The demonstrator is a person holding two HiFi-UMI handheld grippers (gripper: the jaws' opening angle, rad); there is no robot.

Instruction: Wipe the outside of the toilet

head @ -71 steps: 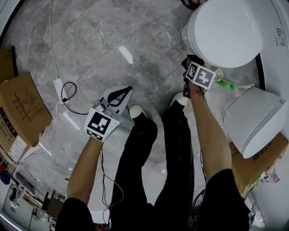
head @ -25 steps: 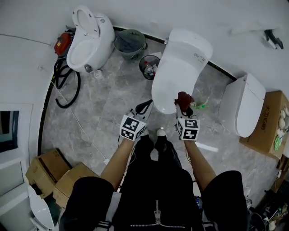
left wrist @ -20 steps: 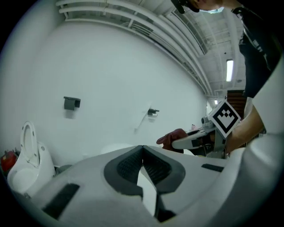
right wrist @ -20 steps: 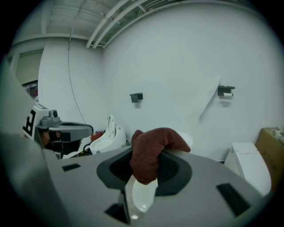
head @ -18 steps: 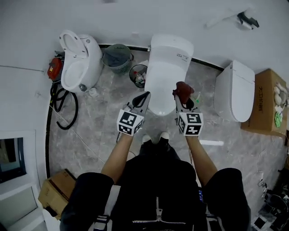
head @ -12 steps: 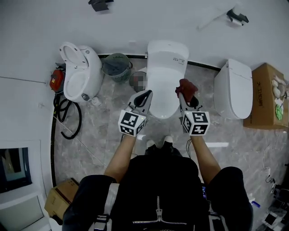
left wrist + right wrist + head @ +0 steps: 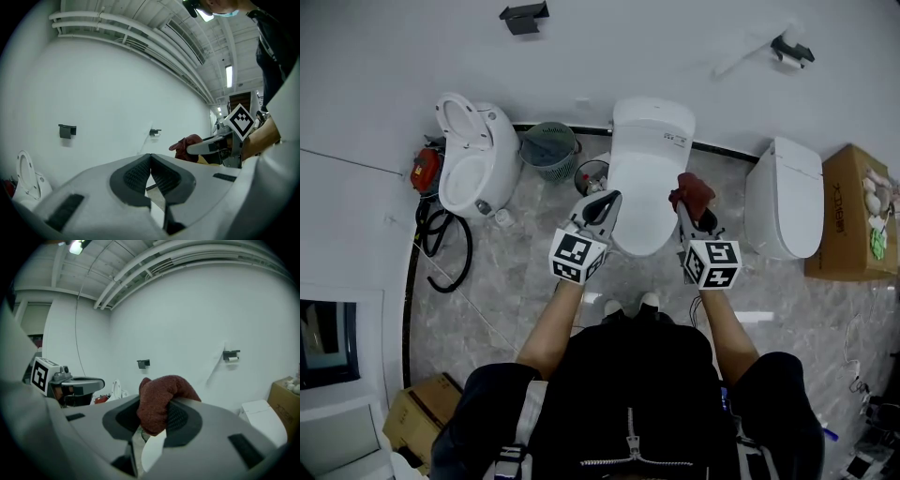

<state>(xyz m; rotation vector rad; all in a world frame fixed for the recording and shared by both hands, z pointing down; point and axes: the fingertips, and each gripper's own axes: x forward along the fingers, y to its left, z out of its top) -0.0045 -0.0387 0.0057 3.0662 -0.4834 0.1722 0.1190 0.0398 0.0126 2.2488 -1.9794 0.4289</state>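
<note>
Person standing before the white, closed-lid ceramic toilet [image 7: 649, 178] set against the wall. Right gripper [image 7: 687, 208]: jaws clenched on a crumpled dark red cloth [image 7: 691, 190], beside the lid's right edge and apparently not touching it. Left gripper [image 7: 602, 204]: jaws pressed together, empty. No wiped area discernible; wiping judged largely ahead.

Glossy smooth white toilet [image 7: 649, 178], coarse knitted red cloth [image 7: 161, 401], polished grey marble-look floor [image 7: 525, 253]
</note>
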